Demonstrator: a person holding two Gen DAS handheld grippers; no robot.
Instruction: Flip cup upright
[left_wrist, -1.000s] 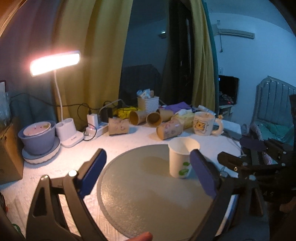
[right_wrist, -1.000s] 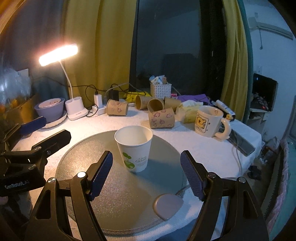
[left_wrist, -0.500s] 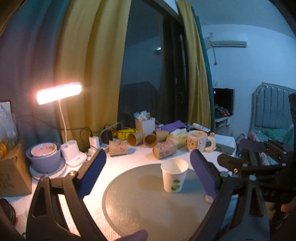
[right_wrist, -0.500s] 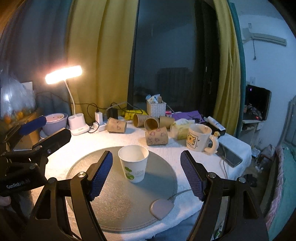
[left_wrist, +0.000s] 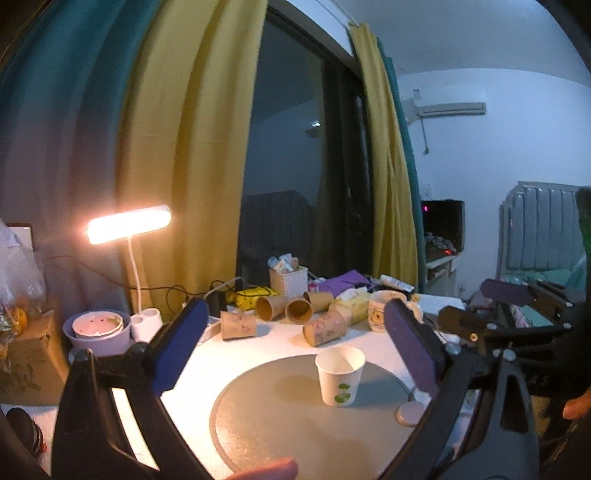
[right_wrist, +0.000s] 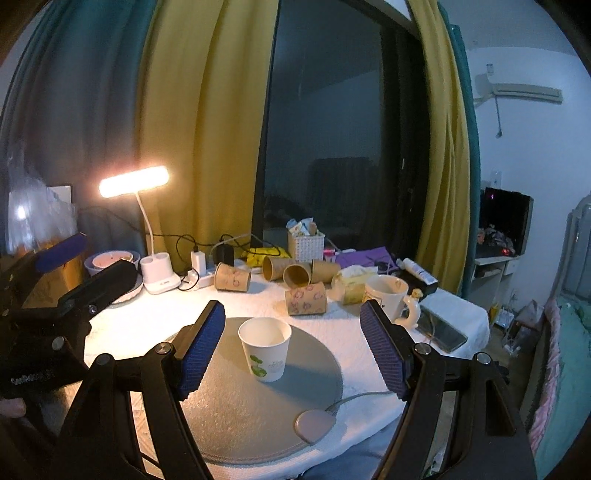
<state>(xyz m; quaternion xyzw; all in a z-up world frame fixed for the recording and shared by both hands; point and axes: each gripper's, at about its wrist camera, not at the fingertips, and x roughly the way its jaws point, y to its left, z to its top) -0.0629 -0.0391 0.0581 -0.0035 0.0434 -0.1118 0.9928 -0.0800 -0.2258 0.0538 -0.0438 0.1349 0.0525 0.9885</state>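
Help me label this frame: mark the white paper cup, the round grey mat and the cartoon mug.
white paper cup (right_wrist: 266, 355), right wrist view, side wall
round grey mat (right_wrist: 236, 406), right wrist view, bare front surface
cartoon mug (right_wrist: 384, 300), right wrist view, body

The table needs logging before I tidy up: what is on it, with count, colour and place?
paper cup: one, white with green print, upright on the mat
round mat: one, grey, table centre
brown paper cups: five, lying on their sides behind the mat
mug: one, cream, right of the brown cups
desk lamp: one, white, lit, back left
bowl: one, lilac, left of the lamp base
woven basket: one, white, at the back
left claw: open, holding nothing
right claw: open, holding nothing
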